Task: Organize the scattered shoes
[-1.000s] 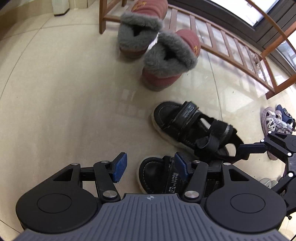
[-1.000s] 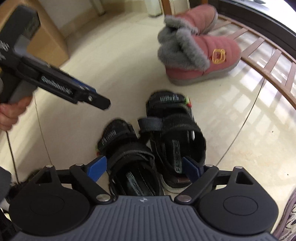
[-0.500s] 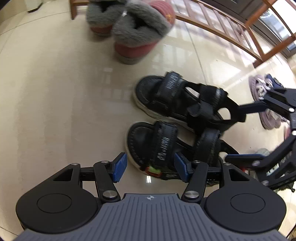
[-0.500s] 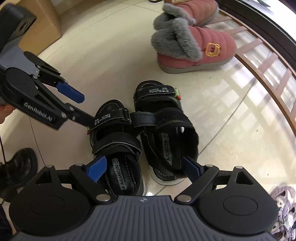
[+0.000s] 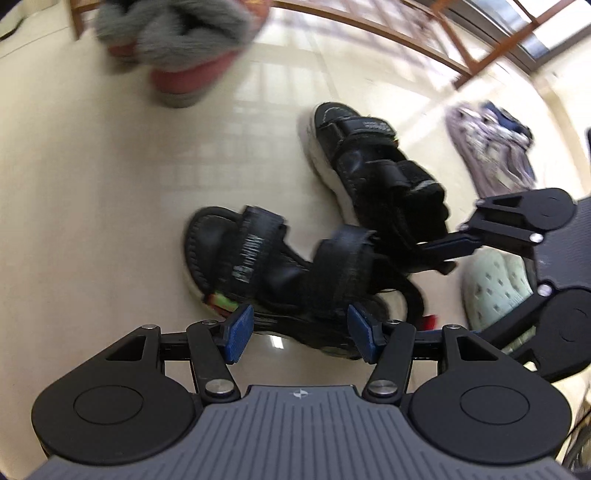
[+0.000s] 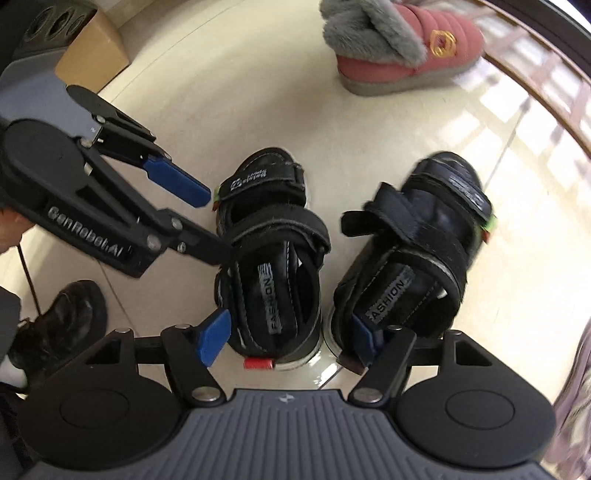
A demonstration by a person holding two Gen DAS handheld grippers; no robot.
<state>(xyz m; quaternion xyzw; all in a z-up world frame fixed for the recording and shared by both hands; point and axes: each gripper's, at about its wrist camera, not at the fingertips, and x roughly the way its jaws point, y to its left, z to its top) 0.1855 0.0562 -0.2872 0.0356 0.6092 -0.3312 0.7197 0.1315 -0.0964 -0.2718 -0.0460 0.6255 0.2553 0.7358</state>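
Two black strap sandals lie on the tiled floor. The nearer sandal [image 5: 266, 266], with a green tag at its side, is the left sandal [image 6: 273, 258] in the right wrist view. My left gripper [image 5: 301, 332] hangs open over its side and also shows as the left gripper [image 6: 207, 225] reaching in by its toe. My right gripper [image 6: 288, 341] has that sandal's heel between its pads. Its jaws are closing, with a thin gap still showing at the left pad. The second sandal [image 6: 417, 251] lies angled just outside my right pad.
Pink fur-lined boots [image 6: 399, 48] stand beyond the sandals, by a wooden rack [image 5: 406, 33]. Patterned sneakers [image 5: 487, 147] and a pale green clog [image 5: 495, 288] lie to the right. A cardboard box [image 6: 92, 55] and a black leather shoe [image 6: 62, 321] are on the left.
Both grippers came closer to the sandals. The right gripper's jaws narrowed around the left sandal's heel. The second sandal now lies apart and angled away from the first.
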